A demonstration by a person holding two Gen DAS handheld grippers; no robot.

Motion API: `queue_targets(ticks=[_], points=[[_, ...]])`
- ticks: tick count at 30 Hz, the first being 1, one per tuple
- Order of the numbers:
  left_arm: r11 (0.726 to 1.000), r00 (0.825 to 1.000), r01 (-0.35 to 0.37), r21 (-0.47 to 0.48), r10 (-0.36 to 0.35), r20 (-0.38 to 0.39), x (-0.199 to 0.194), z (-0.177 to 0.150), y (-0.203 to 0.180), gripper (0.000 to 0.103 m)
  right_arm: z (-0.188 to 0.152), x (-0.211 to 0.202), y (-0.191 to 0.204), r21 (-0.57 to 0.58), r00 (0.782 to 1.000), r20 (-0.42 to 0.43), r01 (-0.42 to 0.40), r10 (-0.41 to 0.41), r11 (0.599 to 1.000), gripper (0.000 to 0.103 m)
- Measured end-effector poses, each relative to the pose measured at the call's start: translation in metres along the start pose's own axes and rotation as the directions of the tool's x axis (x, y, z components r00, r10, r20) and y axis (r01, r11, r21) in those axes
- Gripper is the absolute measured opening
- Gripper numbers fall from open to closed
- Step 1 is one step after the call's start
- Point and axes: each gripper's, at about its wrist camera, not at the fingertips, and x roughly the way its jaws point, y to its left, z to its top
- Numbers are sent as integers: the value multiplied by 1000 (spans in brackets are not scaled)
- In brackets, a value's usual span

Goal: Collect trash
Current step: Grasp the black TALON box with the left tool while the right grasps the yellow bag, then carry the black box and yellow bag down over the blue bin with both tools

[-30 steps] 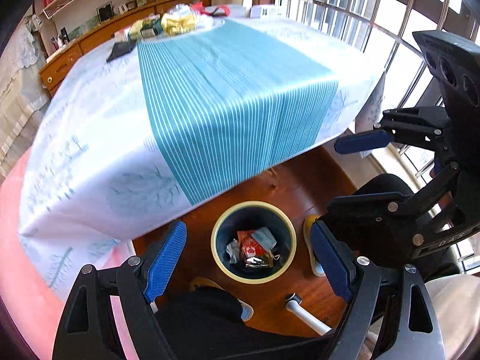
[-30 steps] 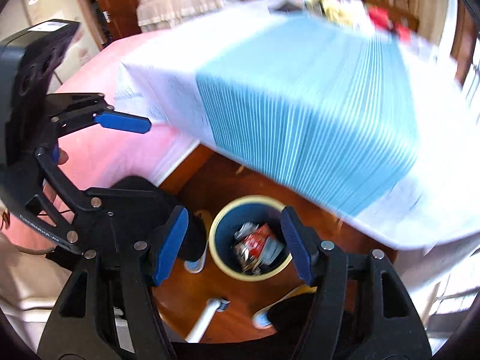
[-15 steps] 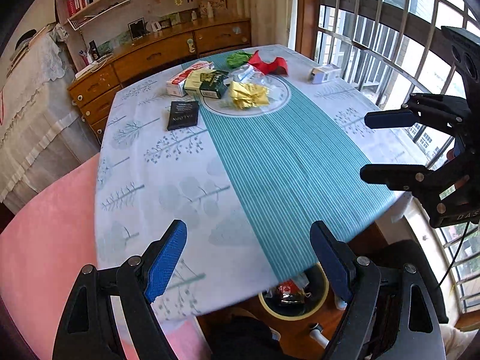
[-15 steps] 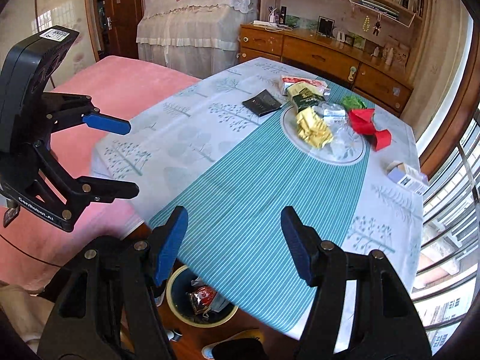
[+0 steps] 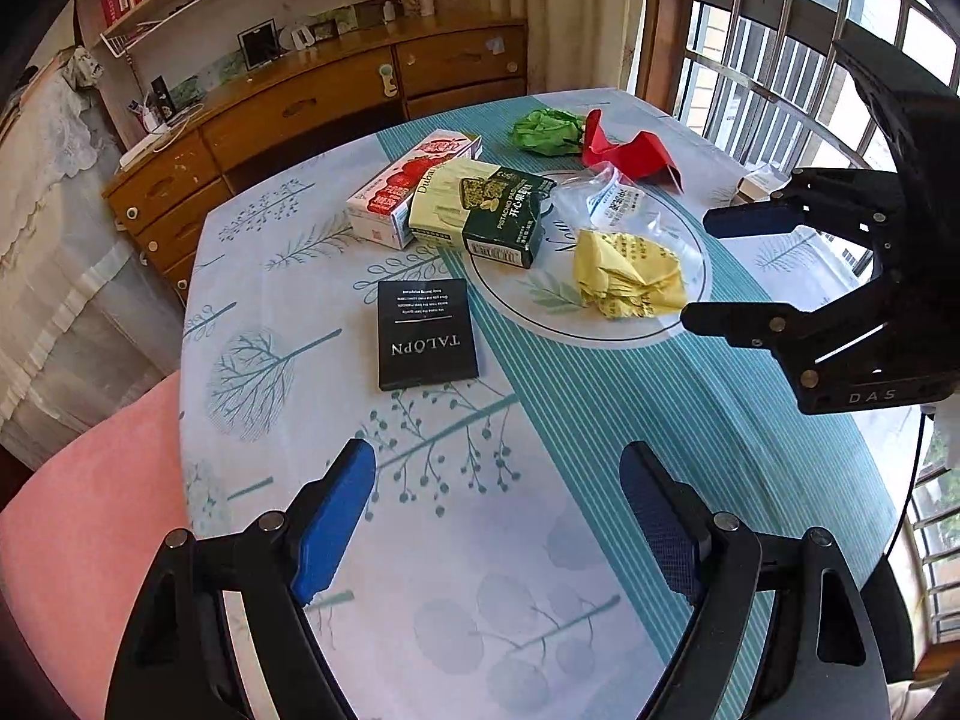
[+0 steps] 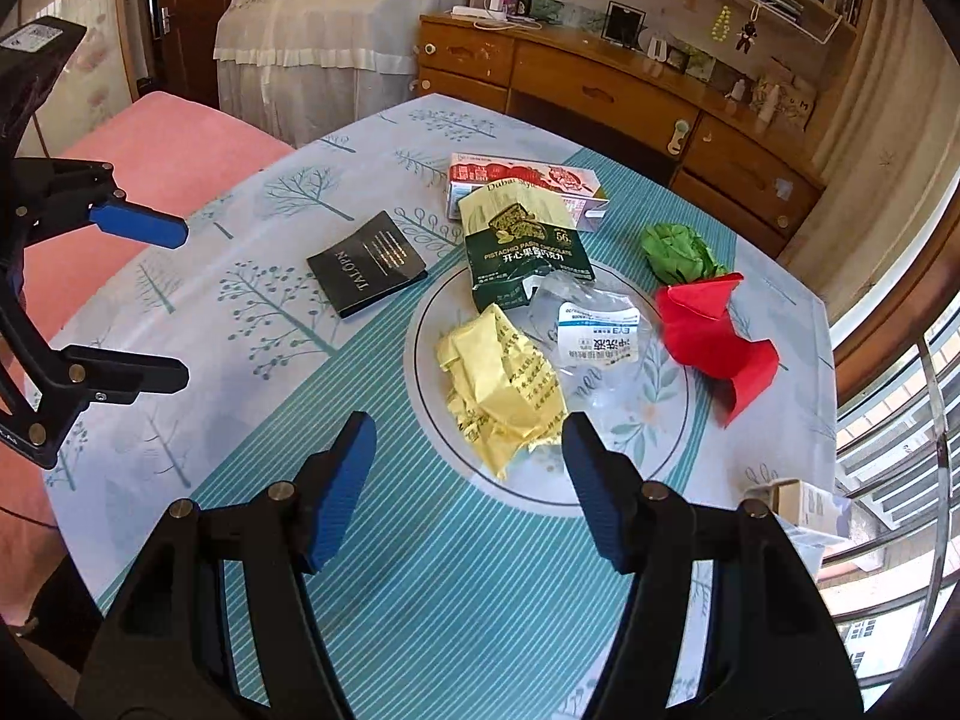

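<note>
Trash lies on the far half of the clothed table [image 5: 480, 540]: a crumpled yellow wrapper [image 5: 627, 273] [image 6: 501, 384], a clear plastic bag [image 5: 612, 204] [image 6: 591, 330], a green chocolate box [image 5: 480, 210] [image 6: 519, 240], a red-and-white carton [image 5: 414, 180] [image 6: 522, 177], a flat black box [image 5: 426, 333] [image 6: 367, 264], a green paper ball [image 5: 547, 131] [image 6: 678, 249] and red paper [image 5: 636, 153] [image 6: 714, 336]. My left gripper [image 5: 498, 462] [image 6: 174, 300] hangs open and empty short of the black box. My right gripper [image 6: 469, 429] [image 5: 714, 267] stands open and empty just before the yellow wrapper.
A small white box [image 6: 804, 501] sits at the table's edge by the barred window [image 5: 780, 60]. A wooden dresser [image 5: 312, 108] stands behind the table. A pink seat [image 5: 90, 510] adjoins the table on the left.
Both grippers have risen from over the bin under the table and travelled across the tabletop toward the trash pile. The bin has dropped out of view. Both jaws kept their width.
</note>
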Motion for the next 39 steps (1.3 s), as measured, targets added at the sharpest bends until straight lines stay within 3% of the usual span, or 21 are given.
queue_targets(ticks=[6, 9, 11, 15, 19, 25, 28, 30, 34, 39], points=[[999, 999, 30, -39, -32, -43, 55, 26, 25, 86, 1, 48, -5, -37, 999, -32, -14, 12, 999, 61], [997, 997, 47, -65, -51, -62, 77, 36, 35, 86, -1, 65, -9, -40, 999, -35, -24, 23, 999, 53], [995, 995, 60, -80, -66, -75, 90, 42, 40, 86, -1, 70, -14, -20, 998, -16, -56, 56, 998, 52], [992, 992, 80, -101, -89, -85, 111, 52, 45, 86, -1, 73, -25, 45, 993, 2, -119, 119, 992, 39], [992, 992, 76, -97, -85, -98, 128, 58, 44, 86, -3, 72, -26, 56, 991, 14, -130, 130, 990, 38], [999, 998, 19, -42, -21, -66, 132, 59, 33, 80, -9, 70, -28, 80, 990, 32, -143, 141, 986, 36], [998, 998, 14, -62, -17, -61, 130, 60, 36, 62, -9, 68, -25, 77, 990, 31, -136, 134, 988, 35], [996, 997, 33, -86, -38, -65, 129, 62, 40, 61, -10, 67, -23, 76, 991, 29, -133, 131, 988, 34], [998, 998, -14, -66, 11, -58, 125, 59, 34, 60, -12, 61, -17, 86, 992, 27, -126, 124, 988, 30], [997, 998, -22, -77, 17, -59, 107, 41, 27, 59, -18, 45, -5, 105, 990, 27, -139, 136, 985, 27]])
